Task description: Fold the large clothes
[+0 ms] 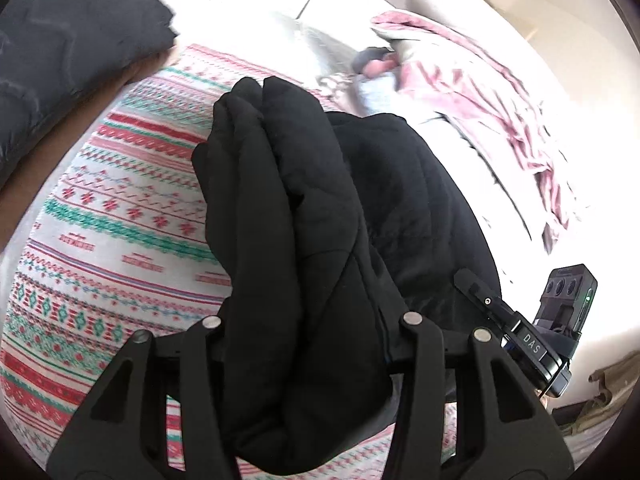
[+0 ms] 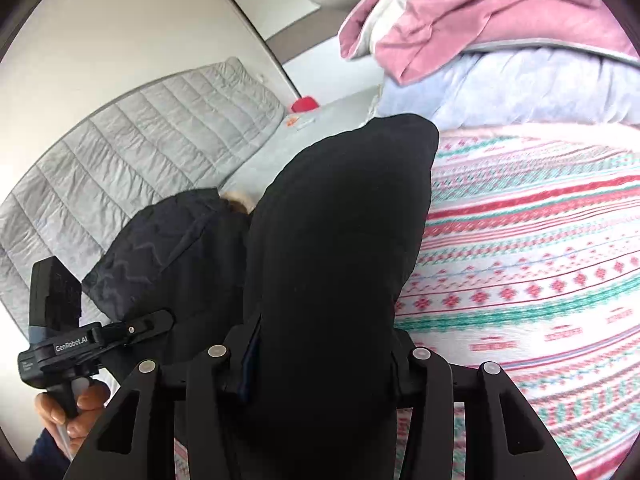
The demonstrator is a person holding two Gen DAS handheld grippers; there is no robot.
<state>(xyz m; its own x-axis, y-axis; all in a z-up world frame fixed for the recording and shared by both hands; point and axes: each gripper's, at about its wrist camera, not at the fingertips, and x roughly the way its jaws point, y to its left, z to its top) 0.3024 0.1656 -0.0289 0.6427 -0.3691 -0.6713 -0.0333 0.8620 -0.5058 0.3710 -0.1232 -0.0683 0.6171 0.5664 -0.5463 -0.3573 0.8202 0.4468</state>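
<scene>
- over the patterned bed cover (image 1: 120, 216), your left hand-held gripper (image 1: 308, 332) and right hand-held gripper (image 2: 320, 360) each clamp bunched black garment (image 1: 304, 208).
- garment runs forward from both, hanging between; neither nearer.

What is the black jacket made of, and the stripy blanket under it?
The black jacket looks like soft, matte padded fabric: it bunches in thick folds, shows stitched seams and has no shine. The stripy blanket looks like soft cloth, maybe fleece or flannel, with red and green snowflake bands; the picture is too blurry to tell whether the pattern is printed or knitted.
</scene>
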